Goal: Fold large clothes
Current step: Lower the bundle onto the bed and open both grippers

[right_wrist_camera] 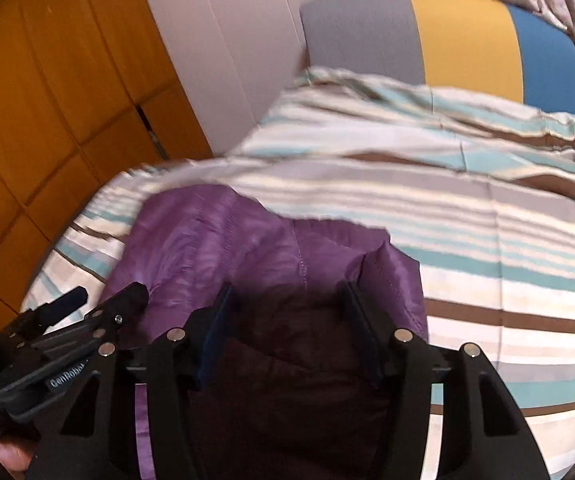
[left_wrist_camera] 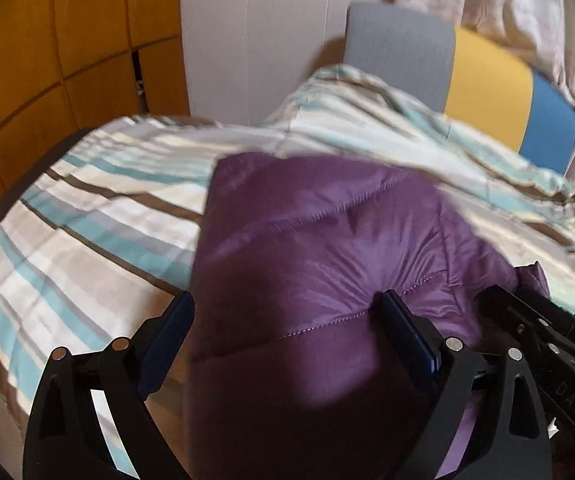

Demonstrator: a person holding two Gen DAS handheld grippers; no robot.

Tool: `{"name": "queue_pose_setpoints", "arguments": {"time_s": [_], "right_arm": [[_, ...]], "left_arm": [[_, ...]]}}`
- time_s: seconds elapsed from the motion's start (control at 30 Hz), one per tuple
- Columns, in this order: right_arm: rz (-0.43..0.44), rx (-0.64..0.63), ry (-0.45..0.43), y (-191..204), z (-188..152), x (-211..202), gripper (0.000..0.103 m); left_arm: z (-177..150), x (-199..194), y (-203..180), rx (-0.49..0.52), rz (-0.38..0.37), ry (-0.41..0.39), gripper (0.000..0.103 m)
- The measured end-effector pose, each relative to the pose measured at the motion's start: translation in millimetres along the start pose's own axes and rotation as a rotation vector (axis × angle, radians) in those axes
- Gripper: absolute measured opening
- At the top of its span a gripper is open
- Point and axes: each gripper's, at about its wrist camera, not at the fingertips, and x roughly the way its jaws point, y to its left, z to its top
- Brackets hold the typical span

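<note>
Purple quilted jacket (left_wrist_camera: 327, 240) lies on the bed, over the striped duvet (left_wrist_camera: 87, 208), bunched into a thick folded mass with stitched seams running across its shiny panels. Its near end runs off the bottom of both views beneath the claws, so the full outline cannot be made out, and motion blur smears its far edge and the duvet stripes behind it.

From the left wrist, the left claw (left_wrist_camera: 287, 320) stands wide open, its blue-padded fingers (left_wrist_camera: 403, 328) straddling the jacket's width; the right-hand pad sits close against the fabric, but nothing is pinched. The right claw (left_wrist_camera: 527, 320) shows only as a black tip at the lower right edge, partly cut off.

From the right wrist, the right claw (right_wrist_camera: 287, 312) is about half open, with a dark shadowed fold of the jacket lying between its fingers; whether the pads press on that fold cannot be told. This view alone shows a raised flap of purple fabric beside its right finger, the left claw (right_wrist_camera: 95, 304) from the side at lower left, and a bit of a hand (right_wrist_camera: 7, 456) at the bottom corner.

Behind the bed stands a headboard (right_wrist_camera: 463, 36) in grey, yellow and blue panels, with wooden cupboard fronts (left_wrist_camera: 47, 60) at left.
</note>
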Motion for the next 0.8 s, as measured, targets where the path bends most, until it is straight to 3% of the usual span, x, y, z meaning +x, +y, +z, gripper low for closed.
{"name": "queue_pose_setpoints", "arguments": {"time_s": [0.2,0.43,0.8], "right_arm": [[-0.041,-0.024,0.039,-7,-12,35,0.055],[-0.022,-0.020,0.030,-18,-18,56,0.055],[-0.019,-0.017,-0.024,-20,-24,58,0.055]], "left_arm": [[-14,26,0,-0.021,0.001,0.000,0.095],[-17,43,-3,-0.035,0.010,-0.005,0.095],[-18,49,-4,-0.042,0.012,-0.019,0.095]]}}
